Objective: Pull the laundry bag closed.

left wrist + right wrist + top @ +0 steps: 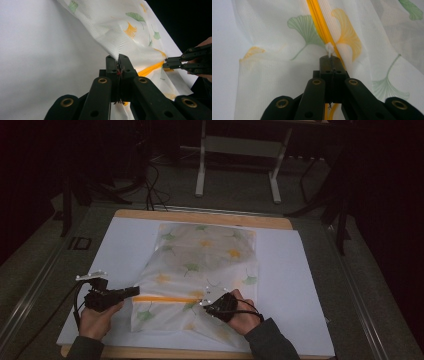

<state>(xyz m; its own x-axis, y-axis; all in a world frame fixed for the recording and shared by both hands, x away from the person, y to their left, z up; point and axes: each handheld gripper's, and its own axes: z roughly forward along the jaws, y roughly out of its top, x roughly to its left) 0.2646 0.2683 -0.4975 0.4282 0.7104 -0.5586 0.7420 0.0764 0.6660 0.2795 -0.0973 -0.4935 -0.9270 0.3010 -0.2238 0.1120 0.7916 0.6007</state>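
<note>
Left tongs (117, 58) pinch the mesh bag's (200, 265) edge; right tongs (331, 60) grip the zipper pull (329, 50).

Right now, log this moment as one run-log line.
left gripper: shut on mesh bag edge | right gripper: shut on white zipper pull | orange zipper: partly closed

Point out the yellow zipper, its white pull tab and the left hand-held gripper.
yellow zipper (160, 298), high view, middle of the strip.
white pull tab (329, 49), right gripper view, its top.
left hand-held gripper (117, 59), left gripper view, between its fingertips.

White sheet (300, 285) over wooden table (200, 217), cables (155, 187) behind.
</note>
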